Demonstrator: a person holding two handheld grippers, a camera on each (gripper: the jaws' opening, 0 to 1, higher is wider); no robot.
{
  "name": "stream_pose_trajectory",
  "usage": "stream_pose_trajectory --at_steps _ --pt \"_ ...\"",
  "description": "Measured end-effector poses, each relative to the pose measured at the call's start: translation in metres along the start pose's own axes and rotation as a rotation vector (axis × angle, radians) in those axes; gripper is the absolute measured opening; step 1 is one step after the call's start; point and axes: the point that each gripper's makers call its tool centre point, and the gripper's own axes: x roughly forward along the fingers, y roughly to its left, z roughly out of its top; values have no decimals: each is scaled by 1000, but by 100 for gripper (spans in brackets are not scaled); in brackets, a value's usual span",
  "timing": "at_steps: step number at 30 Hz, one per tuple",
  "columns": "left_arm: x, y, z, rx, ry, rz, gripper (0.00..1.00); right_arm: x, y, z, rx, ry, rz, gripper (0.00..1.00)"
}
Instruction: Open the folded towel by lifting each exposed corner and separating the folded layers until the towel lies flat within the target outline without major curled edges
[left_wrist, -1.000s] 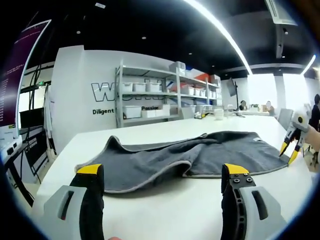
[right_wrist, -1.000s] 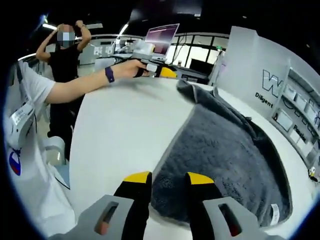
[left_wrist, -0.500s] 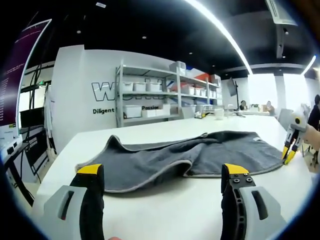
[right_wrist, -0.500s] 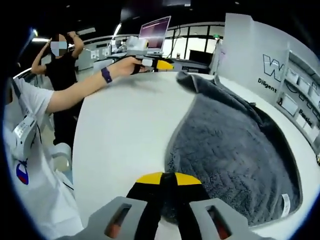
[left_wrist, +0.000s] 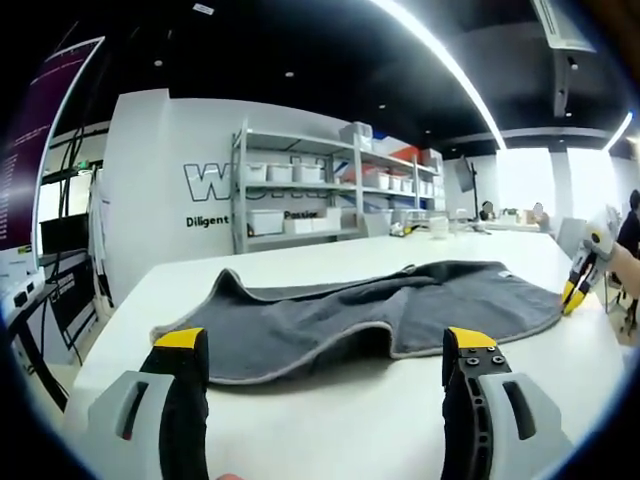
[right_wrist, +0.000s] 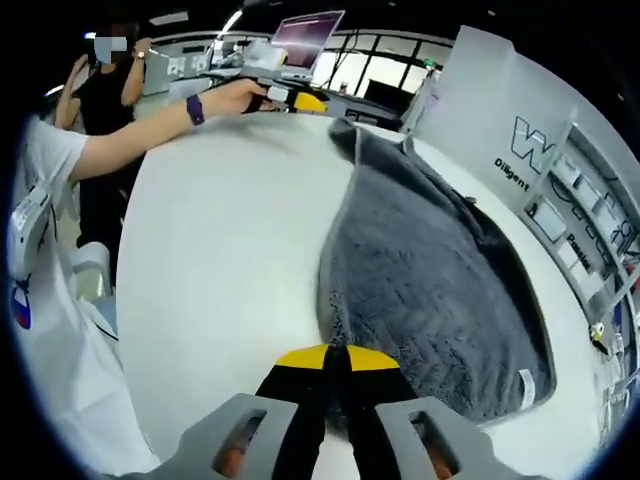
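A: Where is the towel (left_wrist: 390, 312)?

B: Spread grey across the white table (left_wrist: 330, 410), its long axis running between the two grippers.

A: Which gripper has it?

B: The right gripper (right_wrist: 328, 362), jaws pressed together on a towel corner at its end. The left gripper (left_wrist: 328, 352) rests jaws spread, near the opposite end, where a folded layer still overlaps, holding nothing.

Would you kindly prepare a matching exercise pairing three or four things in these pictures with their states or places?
Things:
1. left gripper
2. right gripper
3. grey terry towel
4. white round-edged table

States or places:
A. shut on a towel corner
B. under the towel
C. jaws wide apart, holding nothing
D. partly folded, one corner lifted

Pairs: 1-C, 2-A, 3-D, 4-B
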Motion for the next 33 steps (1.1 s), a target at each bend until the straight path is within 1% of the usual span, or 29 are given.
stream_pose_trajectory --at_steps 1,4,8,10,12,13,14,19,28,33 --pt "0 0 0 0 0 0 96 -2 -3 -3 -1 8 -11 1" --pt "0 0 -1 0 3 1 96 -11 -19 -17 1 37 -69 1" --pt "1 0 -2 2 7 1 96 -18 -36 -33 4 62 -120 1" --pt "1 1 -3 2 12 4 96 -21 -49 -46 3 90 -166 0" --pt "1 2 -4 -1 13 7 96 -23 -60 -56 9 105 -203 0" --pt "1 3 -4 -2 13 7 96 -24 -62 -57 11 105 -206 0" --pt "1 3 -4 -5 13 8 96 -26 -70 -62 24 101 -225 0" --pt "2 3 -5 -5 15 8 96 -32 -90 -78 54 107 -288 0" --pt "2 3 -6 -5 19 8 96 -45 -113 -103 68 128 -378 0" --pt "2 2 -7 -4 21 7 96 -57 -131 -123 68 154 -438 0"
